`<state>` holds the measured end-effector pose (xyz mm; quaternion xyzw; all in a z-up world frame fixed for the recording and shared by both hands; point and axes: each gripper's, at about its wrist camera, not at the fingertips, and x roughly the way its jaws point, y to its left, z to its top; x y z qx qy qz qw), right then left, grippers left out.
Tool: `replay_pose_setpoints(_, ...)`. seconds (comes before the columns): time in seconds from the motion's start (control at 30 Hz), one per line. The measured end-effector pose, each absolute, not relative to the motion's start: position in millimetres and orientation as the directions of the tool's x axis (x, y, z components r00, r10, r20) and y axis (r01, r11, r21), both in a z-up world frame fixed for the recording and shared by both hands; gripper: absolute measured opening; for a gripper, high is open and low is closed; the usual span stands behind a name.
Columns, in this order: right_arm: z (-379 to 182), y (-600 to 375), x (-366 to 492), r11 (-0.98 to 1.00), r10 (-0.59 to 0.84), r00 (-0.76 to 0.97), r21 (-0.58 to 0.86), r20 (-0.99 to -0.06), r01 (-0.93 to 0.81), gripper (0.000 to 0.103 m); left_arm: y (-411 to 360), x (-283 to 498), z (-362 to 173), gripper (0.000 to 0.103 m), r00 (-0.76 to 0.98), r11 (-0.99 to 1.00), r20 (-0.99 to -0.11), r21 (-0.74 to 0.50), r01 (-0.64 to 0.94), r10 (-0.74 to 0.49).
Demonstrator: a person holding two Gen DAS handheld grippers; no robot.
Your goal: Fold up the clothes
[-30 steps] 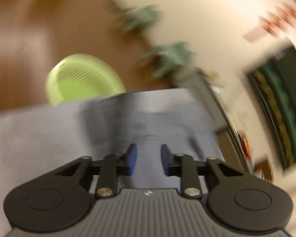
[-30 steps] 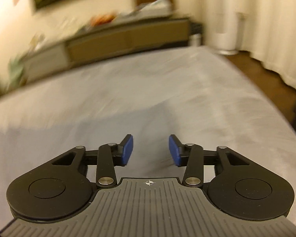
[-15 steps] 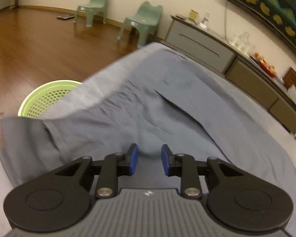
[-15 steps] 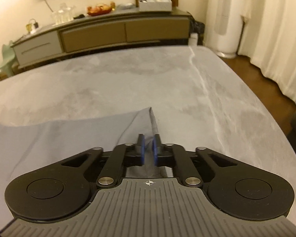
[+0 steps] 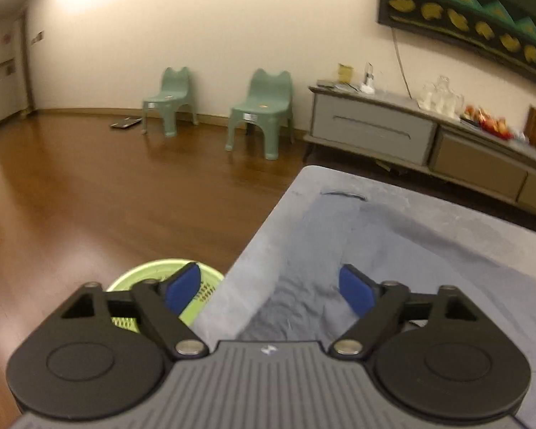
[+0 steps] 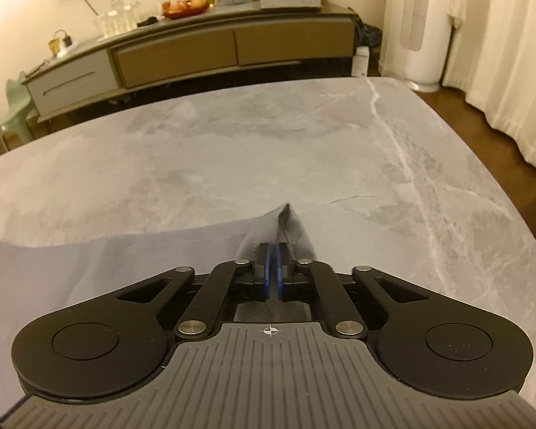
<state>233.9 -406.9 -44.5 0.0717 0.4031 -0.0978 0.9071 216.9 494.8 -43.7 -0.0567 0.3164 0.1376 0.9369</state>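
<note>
A grey-blue garment (image 5: 357,250) lies spread on the grey marble table (image 5: 482,211). My left gripper (image 5: 269,287) is wide open above the garment's edge near the table's left side, holding nothing. In the right wrist view the same garment (image 6: 89,268) spreads to the left. My right gripper (image 6: 272,271) is shut on a corner of the garment (image 6: 286,220), which pokes up in a peak just past the blue pads.
A green mesh basket (image 5: 153,282) stands on the wooden floor left of the table. Two green chairs (image 5: 261,107) and a long low sideboard (image 6: 203,53) line the far wall. Bare marble table (image 6: 375,161) stretches ahead of the right gripper. White curtains (image 6: 511,53) hang at right.
My left gripper has opened wide and swung left toward the table edge. My right gripper closed on the garment corner and still holds it, slightly lifted.
</note>
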Motion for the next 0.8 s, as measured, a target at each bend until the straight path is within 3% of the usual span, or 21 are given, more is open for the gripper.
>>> replay_pose_setpoints(0.07, -46.1, -405.2, 235.0, 0.972, -0.117, 0.65, 0.048, -0.751, 0.23, 0.01, 500.5, 234.0, -46.3, 0.087, 0.757, 0.958, -0.621, -0.034, -0.286, 0.204)
replay_pose_setpoints(0.17, -47.7, -407.3, 233.5, 0.971, -0.106, 0.645, 0.062, -0.757, 0.232, 0.01, 500.1, 260.2, -60.5, 0.087, 0.76, 0.969, -0.648, -0.154, -0.195, 0.05)
replay_pose_setpoints(0.23, -48.6, -411.4, 233.0, 0.967, -0.092, 0.646, 0.088, -0.758, 0.24, 0.01, 493.3, 274.1, -74.7, 0.086, 0.741, 0.975, -0.67, -0.137, -0.176, 0.04)
replay_pose_setpoints(0.3, -49.7, -414.4, 233.4, 0.962, -0.081, 0.646, 0.11, -0.759, 0.249, 0.01, 488.7, 284.3, -89.7, 0.077, 0.708, 0.977, -0.705, -0.124, -0.176, 0.039)
replay_pose_setpoints(0.4, -52.6, -414.6, 235.3, 0.959, -0.074, 0.646, 0.123, -0.76, 0.254, 0.01, 486.2, 283.6, -100.4, 0.038, 0.7, 0.982, -0.714, -0.115, -0.149, 0.022)
replay_pose_setpoints(0.43, -52.0, -412.9, 235.6, 0.961, -0.08, 0.649, 0.115, -0.757, 0.252, 0.01, 485.2, 280.5, -98.0, 0.018, 0.711, 0.982, -0.703, -0.144, -0.125, -0.013)
replay_pose_setpoints(0.5, -47.4, -408.5, 235.6, 0.965, -0.092, 0.662, 0.097, -0.744, 0.243, 0.001, 491.0, 272.7, -87.5, 0.016, 0.75, 0.973, -0.662, -0.169, -0.159, 0.007)
replay_pose_setpoints(0.57, -35.3, -402.5, 233.0, 0.972, -0.084, 0.705, 0.099, -0.704, 0.214, 0.001, 510.8, 264.2, -85.1, 0.014, 0.771, 0.938, -0.636, -0.26, -0.228, 0.011)
replay_pose_setpoints(0.67, -35.3, -397.1, 235.4, 0.976, -0.098, 0.704, 0.069, -0.703, 0.206, 0.0, 527.1, 258.3, -100.4, 0.014, 0.737, 0.896, -0.675, -0.314, -0.313, 0.021)
replay_pose_setpoints(0.73, -44.3, -401.2, 237.1, 0.972, -0.129, 0.675, 0.044, -0.726, 0.232, 0.001, 533.5, 256.9, -106.8, 0.016, 0.722, 0.876, -0.691, -0.343, -0.339, 0.009)
replay_pose_setpoints(0.8, -53.6, -405.9, 238.5, 0.966, -0.16, 0.644, 0.017, -0.748, 0.26, 0.003, 531.7, 255.1, -103.5, 0.025, 0.713, 0.878, -0.7, -0.31, -0.364, 0.049)
